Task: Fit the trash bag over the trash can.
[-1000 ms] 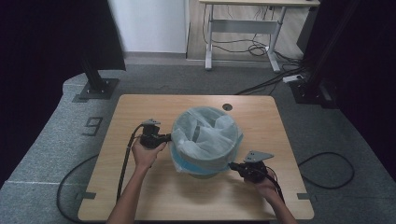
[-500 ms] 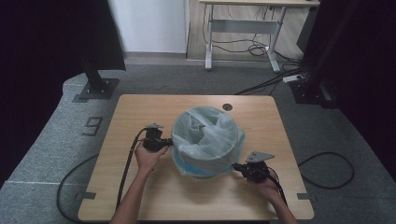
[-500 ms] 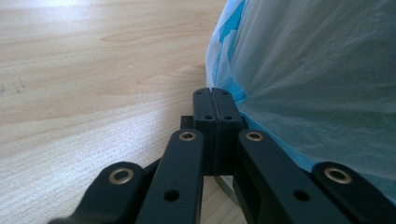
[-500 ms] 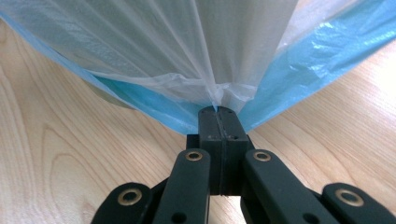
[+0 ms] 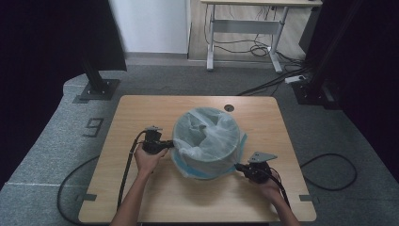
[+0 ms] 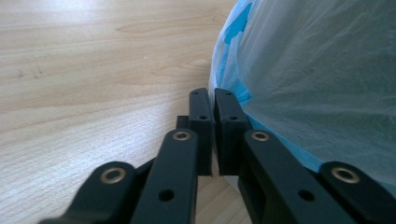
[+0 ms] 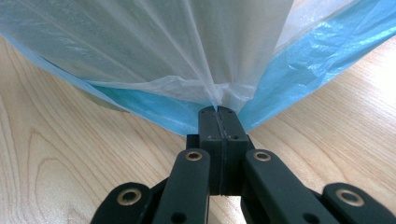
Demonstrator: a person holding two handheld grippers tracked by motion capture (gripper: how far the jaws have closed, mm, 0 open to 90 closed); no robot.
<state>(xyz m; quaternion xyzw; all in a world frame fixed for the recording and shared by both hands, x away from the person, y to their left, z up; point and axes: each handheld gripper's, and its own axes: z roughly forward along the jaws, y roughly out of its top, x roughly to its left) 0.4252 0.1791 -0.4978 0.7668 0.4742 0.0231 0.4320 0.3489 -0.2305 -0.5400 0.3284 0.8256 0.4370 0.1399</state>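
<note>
— What's sitting in front of you?

— The table (image 5: 141, 197), and at its middle a bin (image 5: 207, 141) that I'm lining with a white bag (image 5: 214, 134). A blue bag (image 5: 237, 146) is showing under the white one's skirt, around the foot of the bin.

— Which step are you on?

— I'm judging it as dressing the liner over the rim. The bag's mouth is already folded down the outside of the bin, and I'm working its hem from both sides.

— What are your grippers doing?

— My right gripper (image 7: 218, 112) is pinching a gathered tuck of the white film, jaws pressed flat together on it, low at the near right of the bin. My left gripper (image 6: 212, 100) is lying right against the bag on the bin's left. Its jaws have just been opening a crack; there's a thin slit between them and I'm seeing no film in it.

— So what comes next?

— As I see it, I'm needing a fresh bite with the left, then an even downward pull on both sides, gently, so the thin film isn't tearing or the bin tipping.
</note>
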